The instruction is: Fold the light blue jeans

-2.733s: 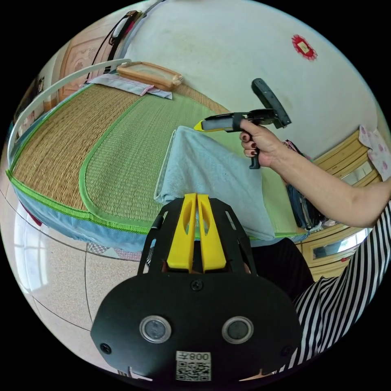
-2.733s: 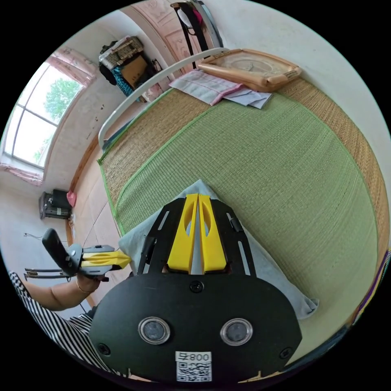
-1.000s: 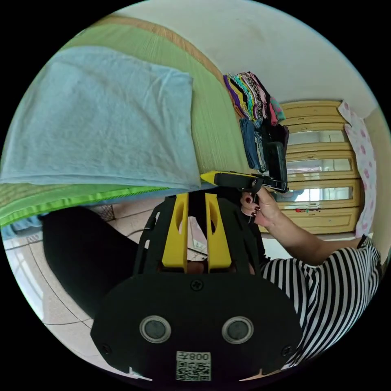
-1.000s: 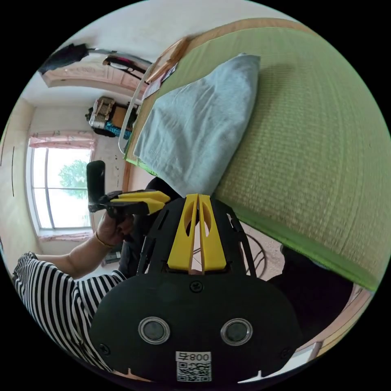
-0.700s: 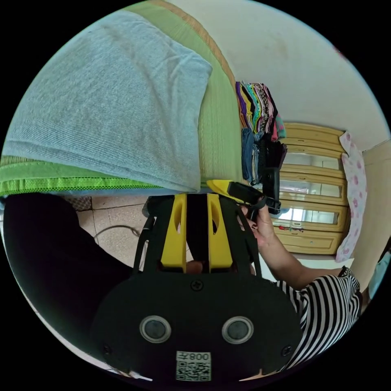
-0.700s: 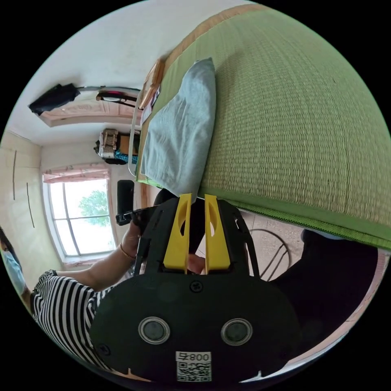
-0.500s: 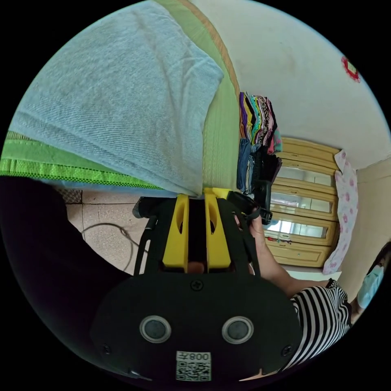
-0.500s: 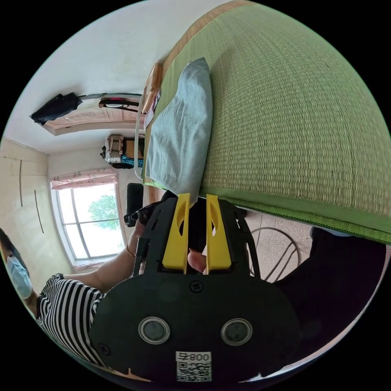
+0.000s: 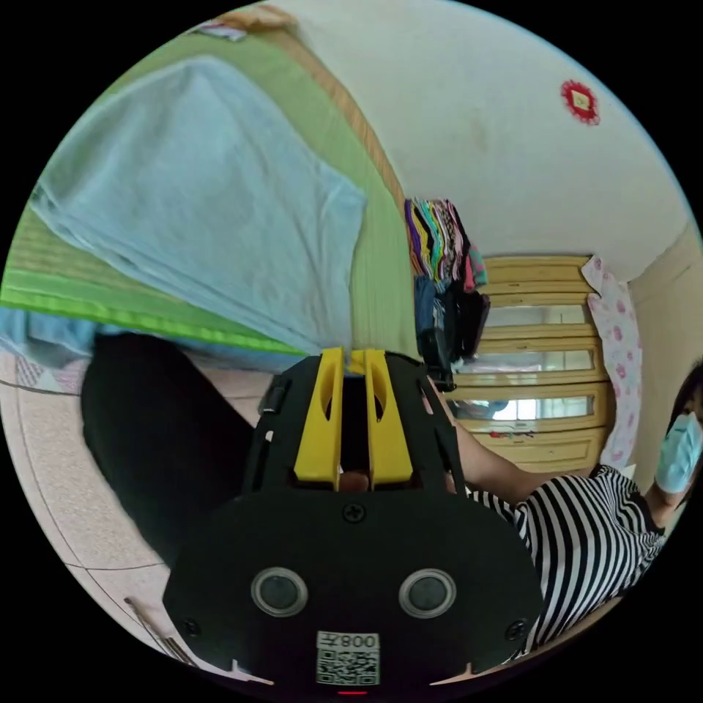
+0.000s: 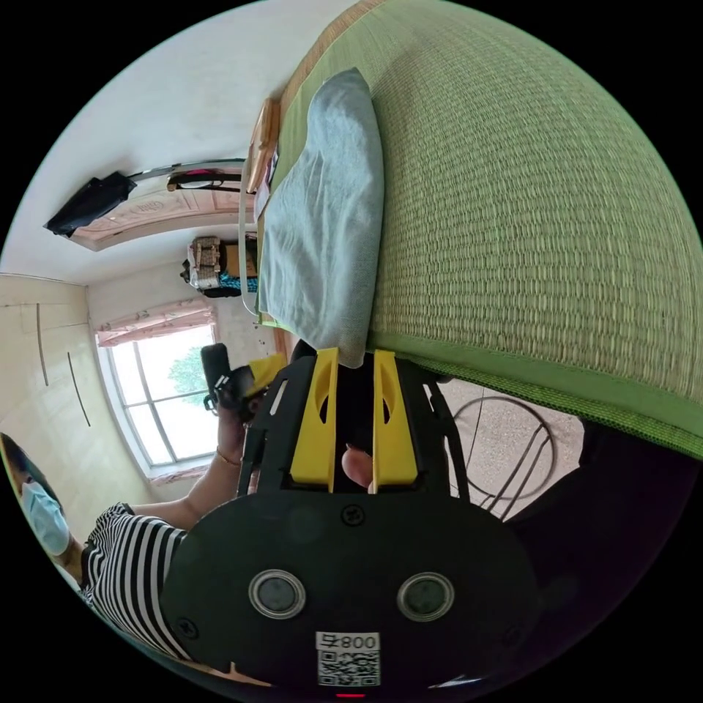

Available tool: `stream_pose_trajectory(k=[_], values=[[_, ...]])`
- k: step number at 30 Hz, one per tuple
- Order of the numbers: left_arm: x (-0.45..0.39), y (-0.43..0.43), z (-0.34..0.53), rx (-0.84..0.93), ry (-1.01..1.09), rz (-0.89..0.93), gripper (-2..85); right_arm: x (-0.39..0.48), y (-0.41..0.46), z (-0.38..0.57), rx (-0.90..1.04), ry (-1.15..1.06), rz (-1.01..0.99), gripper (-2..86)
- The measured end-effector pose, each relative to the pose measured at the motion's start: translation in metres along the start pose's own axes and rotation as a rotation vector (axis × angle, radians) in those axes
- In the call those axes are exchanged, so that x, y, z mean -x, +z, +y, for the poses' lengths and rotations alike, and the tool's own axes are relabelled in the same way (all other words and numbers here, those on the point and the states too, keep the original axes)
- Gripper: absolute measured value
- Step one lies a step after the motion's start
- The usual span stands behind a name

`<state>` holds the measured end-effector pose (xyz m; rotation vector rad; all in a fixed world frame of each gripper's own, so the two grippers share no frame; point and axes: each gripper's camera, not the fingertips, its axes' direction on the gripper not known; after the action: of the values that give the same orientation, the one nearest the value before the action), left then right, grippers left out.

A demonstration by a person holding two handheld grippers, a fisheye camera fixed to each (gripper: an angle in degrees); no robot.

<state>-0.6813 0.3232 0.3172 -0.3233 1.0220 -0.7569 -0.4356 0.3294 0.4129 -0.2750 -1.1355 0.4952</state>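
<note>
The light blue jeans [image 9: 205,198] lie folded in a flat rectangle on the green mat [image 9: 381,256] of a bed, with one corner reaching the mat's near edge. My left gripper [image 9: 353,355] is just below that corner, jaws a little apart and nothing between them. In the right gripper view the jeans [image 10: 322,220] run away from me along the mat [image 10: 527,205]. Their near corner hangs right at the tips of my right gripper [image 10: 355,355], which is open and not pressing on it. The left gripper [image 10: 260,370] is held in a hand beside it.
A stack of colourful folded clothes [image 9: 443,242] stands on the bed beyond the jeans, before a wooden cupboard [image 9: 542,366]. The person's striped top [image 9: 586,542] and dark trousers [image 9: 161,425] are close to the bed edge. A wooden frame [image 10: 263,146] lies at the far end.
Both grippers were shut and above the jeans; now they are down at the bed's near edge with jaws apart. The jeans lie as before.
</note>
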Motion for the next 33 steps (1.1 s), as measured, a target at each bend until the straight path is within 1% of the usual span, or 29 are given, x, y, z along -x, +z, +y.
stream_pose_trajectory(k=[2, 3, 5, 8, 9, 11, 15, 18, 20, 22, 24, 27, 29, 31, 33], values=[[0.009, -0.043, -0.014, -0.127, -0.008, -0.108, 7.6, 0.000, 0.007, 0.000, 0.006, 0.002, -0.007, 7.8], [0.013, -0.053, -0.019, -0.153, -0.016, -0.130, 8.0, 0.001, 0.012, 0.000, 0.013, 0.001, -0.003, 7.7], [0.029, -0.080, -0.037, -0.210, -0.062, -0.241, 9.4, 0.004, 0.017, 0.001, 0.019, -0.005, 0.007, 7.6], [0.058, -0.091, -0.059, -0.181, -0.150, -0.337, 9.1, 0.008, 0.026, 0.000, 0.031, -0.004, 0.008, 7.3], [0.063, -0.090, -0.061, -0.174, -0.165, -0.343, 8.7, 0.010, 0.030, -0.002, 0.038, -0.002, 0.011, 7.1], [0.078, -0.088, -0.067, -0.146, -0.211, -0.336, 7.5, 0.015, 0.035, -0.003, 0.047, -0.011, 0.027, 6.8], [0.081, -0.096, -0.064, -0.197, -0.213, -0.353, 8.1, 0.028, 0.042, -0.010, 0.093, -0.043, 0.058, 5.4], [0.091, -0.093, -0.060, -0.146, -0.219, -0.337, 8.8, 0.039, 0.044, -0.018, 0.140, -0.078, 0.075, 4.1], [0.098, -0.089, -0.057, -0.145, -0.222, -0.218, 7.9, 0.045, 0.042, -0.024, 0.158, -0.091, 0.094, 3.6], [0.098, -0.084, -0.054, -0.130, -0.233, -0.197, 6.4, 0.051, 0.032, -0.031, 0.150, -0.100, 0.107, 3.3], [0.095, -0.078, -0.049, -0.110, -0.230, -0.178, 5.6, 0.057, 0.010, -0.045, 0.125, -0.112, 0.140, 2.9], [0.082, -0.055, -0.033, -0.070, -0.225, -0.096, 4.8, 0.058, -0.033, -0.077, 0.081, -0.105, 0.222, 2.3], [0.060, -0.024, -0.023, 0.070, -0.150, -0.062, 4.5, 0.054, -0.066, -0.099, 0.019, -0.063, 0.269, 1.9], [0.047, -0.012, -0.017, 0.140, -0.091, -0.068, 4.5, 0.047, -0.098, -0.114, -0.046, -0.006, 0.278, 1.4], [0.044, -0.015, -0.013, 0.110, -0.094, -0.082, 4.7, 0.049, -0.122, -0.117, -0.112, 0.010, 0.274, 0.7]])
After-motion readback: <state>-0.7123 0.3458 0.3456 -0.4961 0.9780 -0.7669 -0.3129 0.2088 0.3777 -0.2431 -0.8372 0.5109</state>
